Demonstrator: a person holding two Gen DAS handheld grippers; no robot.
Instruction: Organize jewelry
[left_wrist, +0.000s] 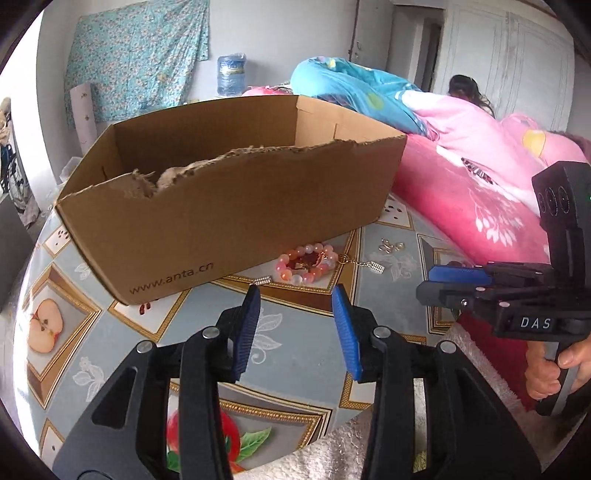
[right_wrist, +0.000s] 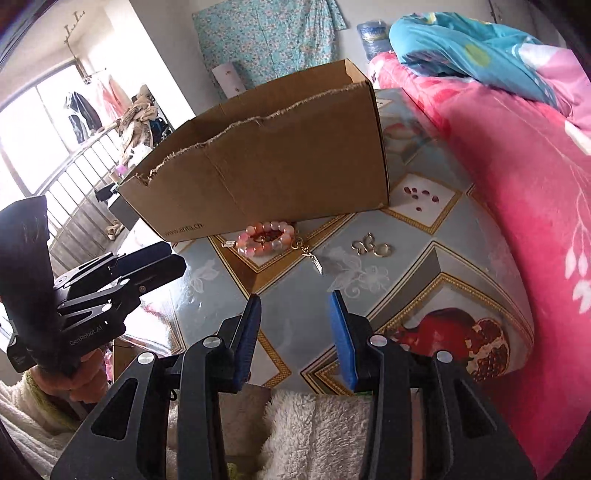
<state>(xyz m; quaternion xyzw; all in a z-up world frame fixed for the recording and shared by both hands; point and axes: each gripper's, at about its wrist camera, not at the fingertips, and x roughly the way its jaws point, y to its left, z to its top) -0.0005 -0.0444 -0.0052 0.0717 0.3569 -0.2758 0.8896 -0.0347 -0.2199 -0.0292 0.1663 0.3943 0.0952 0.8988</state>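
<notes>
Pink bead bracelets (left_wrist: 308, 264) (right_wrist: 266, 238) lie on the patterned table (left_wrist: 303, 354) just in front of a torn cardboard box (left_wrist: 229, 206) (right_wrist: 277, 166). A gold chain with a pendant (left_wrist: 369, 265) (right_wrist: 314, 260) trails from them. Small gold earrings (left_wrist: 391, 245) (right_wrist: 371, 248) lie to their right. My left gripper (left_wrist: 296, 295) (right_wrist: 175, 258) hovers short of the bracelets, open, with nothing between its blue pads. My right gripper (right_wrist: 294, 299) (left_wrist: 424, 282) is beside it, also open with nothing in it, facing the earrings and the chain.
A bed with a pink quilt (left_wrist: 480, 192) (right_wrist: 517, 184) borders the table on the right; a person's head (left_wrist: 469, 92) shows behind it. A white fluffy cloth (right_wrist: 314, 424) covers the near edge. A water jug (left_wrist: 231, 74) stands by the far wall.
</notes>
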